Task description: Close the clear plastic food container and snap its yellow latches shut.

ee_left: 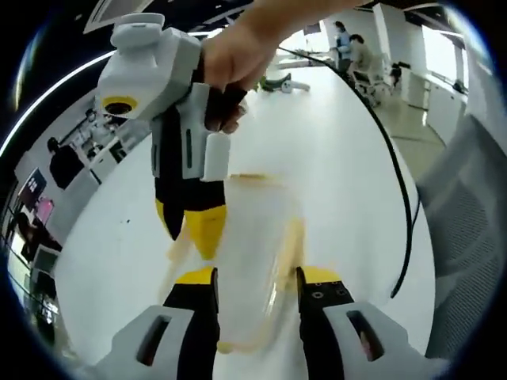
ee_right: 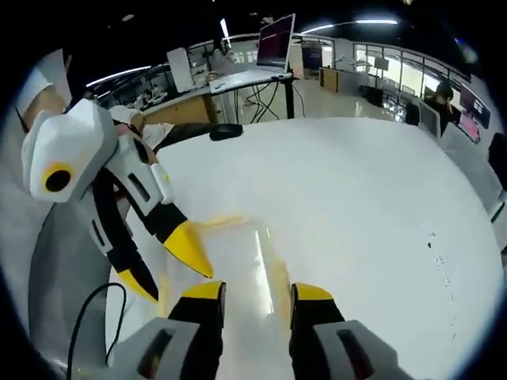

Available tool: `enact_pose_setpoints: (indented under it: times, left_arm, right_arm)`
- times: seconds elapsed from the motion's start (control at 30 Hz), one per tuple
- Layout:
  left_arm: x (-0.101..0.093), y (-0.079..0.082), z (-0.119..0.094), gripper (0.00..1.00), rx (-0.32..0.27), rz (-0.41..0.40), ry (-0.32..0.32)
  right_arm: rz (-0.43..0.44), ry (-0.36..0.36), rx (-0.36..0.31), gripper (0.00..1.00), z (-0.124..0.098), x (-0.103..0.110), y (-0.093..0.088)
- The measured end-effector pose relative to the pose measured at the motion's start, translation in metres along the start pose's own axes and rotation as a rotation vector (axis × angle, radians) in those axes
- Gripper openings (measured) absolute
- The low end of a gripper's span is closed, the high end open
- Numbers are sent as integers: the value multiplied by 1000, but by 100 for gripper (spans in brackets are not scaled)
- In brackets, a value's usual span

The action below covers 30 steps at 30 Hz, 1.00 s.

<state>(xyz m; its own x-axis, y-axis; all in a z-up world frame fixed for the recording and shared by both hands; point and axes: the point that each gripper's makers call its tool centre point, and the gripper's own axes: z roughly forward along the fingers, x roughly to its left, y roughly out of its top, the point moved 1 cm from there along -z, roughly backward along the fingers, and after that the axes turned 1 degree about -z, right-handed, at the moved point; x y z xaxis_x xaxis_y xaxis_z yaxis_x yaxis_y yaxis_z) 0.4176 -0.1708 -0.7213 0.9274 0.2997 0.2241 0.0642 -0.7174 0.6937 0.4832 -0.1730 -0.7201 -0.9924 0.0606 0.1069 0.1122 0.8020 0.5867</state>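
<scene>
Right now, in the left gripper view, my left hand-held gripper (ee_left: 256, 279) has its jaws spread, rising from the near edge on either side of the clear plastic food container (ee_left: 252, 261). The container sits on the white desk (ee_left: 333, 158), just ahead of the jaws, with yellow latches (ee_left: 293, 241) along its sides. My right hand-held gripper (ee_left: 196, 233) comes in from the far left, held by a hand (ee_left: 234, 59), its yellow tips pointing down at the container's left edge; I cannot tell from here whether its tips touch the plastic. A black cable (ee_left: 396, 166) runs across the desk on the right, and a mesh chair back (ee_left: 467, 222) stands beyond the desk's right side. People sit far off near the windows.

Next, in the right gripper view, the right hand-held gripper (ee_right: 255, 291) also stands spread, its jaws framing the near end of the container (ee_right: 245, 261). The left hand-held gripper (ee_right: 170, 269) reaches in from the left, its yellow tips apart over the container's left side. Far back, a monitor (ee_right: 275, 39) stands on another desk, and a dark object (ee_right: 226, 131) lies at the far edge of the white desk (ee_right: 372, 206).
</scene>
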Motion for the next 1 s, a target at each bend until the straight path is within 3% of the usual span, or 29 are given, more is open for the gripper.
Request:
enact_pose_setpoints:
  times: [0.17, 0.43, 0.67, 1.0]
  left_arm:
    - [0, -1, 0, 38, 17, 31, 6]
    - [0, -1, 2, 37, 63, 45, 17]
    - [-1, -1, 5, 37, 139, 79, 43]
    - [1, -1, 5, 34, 193, 68, 50]
  right_arm:
    - [-53, 23, 61, 31, 1, 2, 2]
    - [-50, 64, 157, 32, 3, -1, 1]
    - [-46, 77, 200, 32, 4, -1, 1]
    - [-70, 100, 272, 30, 5, -1, 0]
